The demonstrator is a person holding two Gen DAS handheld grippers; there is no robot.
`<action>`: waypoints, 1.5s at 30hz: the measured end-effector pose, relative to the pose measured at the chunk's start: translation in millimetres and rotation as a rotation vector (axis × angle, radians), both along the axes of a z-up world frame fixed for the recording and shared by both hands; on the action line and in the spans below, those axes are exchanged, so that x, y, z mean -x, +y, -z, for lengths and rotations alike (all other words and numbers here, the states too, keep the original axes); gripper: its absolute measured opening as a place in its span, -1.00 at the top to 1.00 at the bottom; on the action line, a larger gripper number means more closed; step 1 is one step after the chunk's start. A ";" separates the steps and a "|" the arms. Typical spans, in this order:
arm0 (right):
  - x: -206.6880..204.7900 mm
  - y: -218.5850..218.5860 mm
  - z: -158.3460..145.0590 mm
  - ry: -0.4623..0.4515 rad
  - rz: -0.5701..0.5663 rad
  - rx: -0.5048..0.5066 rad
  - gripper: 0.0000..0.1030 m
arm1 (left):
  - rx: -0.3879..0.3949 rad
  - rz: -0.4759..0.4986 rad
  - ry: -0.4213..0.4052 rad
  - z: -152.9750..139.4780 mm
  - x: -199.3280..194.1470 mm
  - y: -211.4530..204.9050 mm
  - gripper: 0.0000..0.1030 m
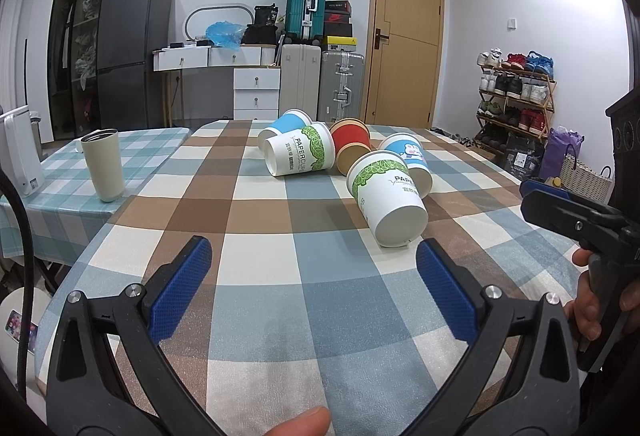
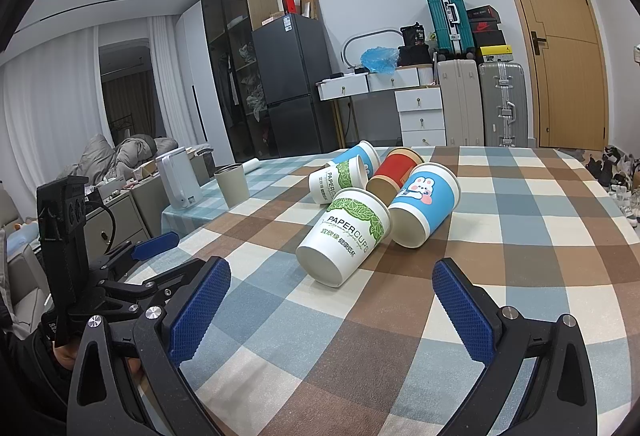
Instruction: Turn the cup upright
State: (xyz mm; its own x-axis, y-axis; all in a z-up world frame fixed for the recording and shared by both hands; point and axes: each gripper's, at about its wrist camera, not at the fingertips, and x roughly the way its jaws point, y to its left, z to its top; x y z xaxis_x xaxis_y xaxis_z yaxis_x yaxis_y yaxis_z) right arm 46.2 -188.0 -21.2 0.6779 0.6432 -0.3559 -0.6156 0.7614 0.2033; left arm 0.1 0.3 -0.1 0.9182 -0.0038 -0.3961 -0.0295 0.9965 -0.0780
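Ahead of both spread jaws, nearest paper cup (image 2: pixel 344 236) lies sideways, base facing them; left gripper (image 1: pixel 314 264) and right gripper (image 2: pixel 332 286) empty, lined up to grab.

Beyond the tongs, the plain blue paper cup (image 1: pixel 286 123) is mostly hidden behind the green-leafed white paper cup (image 1: pixel 302 154). The red paper cup (image 2: pixel 394 173) is partly covered by the rabbit-printed blue cup (image 2: pixel 424 203); the small print under the leaf cups' lettering is too small to read.

Left tool (image 1: pixel 314 262): fingers spread wide, nothing between the pads, held low and level. Right tool (image 2: pixel 331 282): likewise spread wide, empty. A hand (image 1: pixel 596 300) grips the right tool's handle.
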 end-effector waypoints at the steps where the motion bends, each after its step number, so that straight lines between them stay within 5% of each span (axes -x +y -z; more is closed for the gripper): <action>1: 0.1 0.0 0.0 0.000 0.000 0.000 -1.00 | 0.000 0.000 0.000 0.0 0.1 0.0 -0.98; 45: -1.5 -1.7 -0.8 0.006 0.009 0.009 -1.00 | 0.002 -0.001 0.002 0.0 0.1 0.0 -0.98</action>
State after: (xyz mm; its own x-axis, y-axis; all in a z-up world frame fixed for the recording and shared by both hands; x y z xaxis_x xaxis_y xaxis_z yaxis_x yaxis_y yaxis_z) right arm 47.7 -189.8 -20.4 0.6814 0.6340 -0.3657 -0.6076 0.7686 0.2003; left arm 0.0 0.3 -0.1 0.9175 -0.0037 -0.3976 -0.0305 0.9964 -0.0795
